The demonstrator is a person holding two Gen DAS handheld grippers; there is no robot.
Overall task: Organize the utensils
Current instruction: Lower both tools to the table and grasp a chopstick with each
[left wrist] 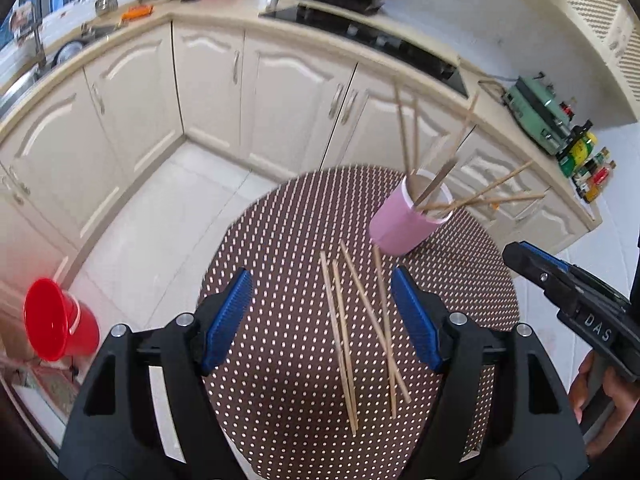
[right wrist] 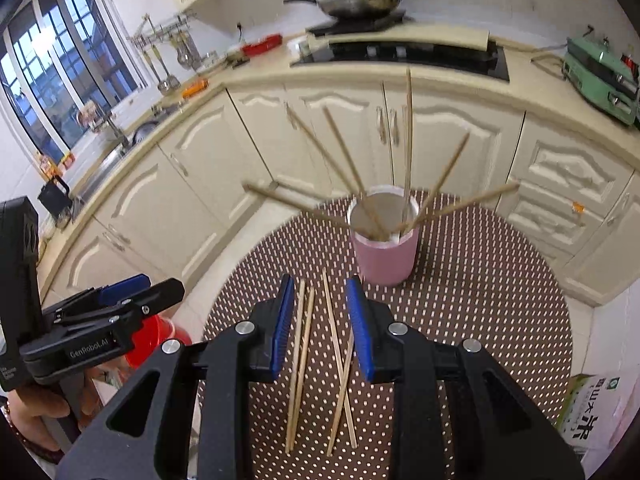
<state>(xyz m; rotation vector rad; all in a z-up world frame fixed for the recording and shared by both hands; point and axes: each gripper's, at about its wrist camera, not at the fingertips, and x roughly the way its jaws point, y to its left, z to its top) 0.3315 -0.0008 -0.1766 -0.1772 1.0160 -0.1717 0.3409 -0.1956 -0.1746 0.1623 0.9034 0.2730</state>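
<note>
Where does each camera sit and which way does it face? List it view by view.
Left wrist: on the left gripper, angled down at loose chopsticks; the right gripper and a hand show.
Right wrist: on the right gripper, angled down; the left gripper shows.
Shared: chopsticks, pink cup, dotted table.

The near edge of the desk (left wrist: 472,280) is hidden behind the left tool (left wrist: 322,312), whose body is cut off by the bottom of the left wrist view. The sticks in the pink cup (right wrist: 386,256) are motion-blurred, and where they rest inside cannot be seen. The hand (left wrist: 596,400) holding the right tool (left wrist: 516,254) is cut by the frame edge.
</note>
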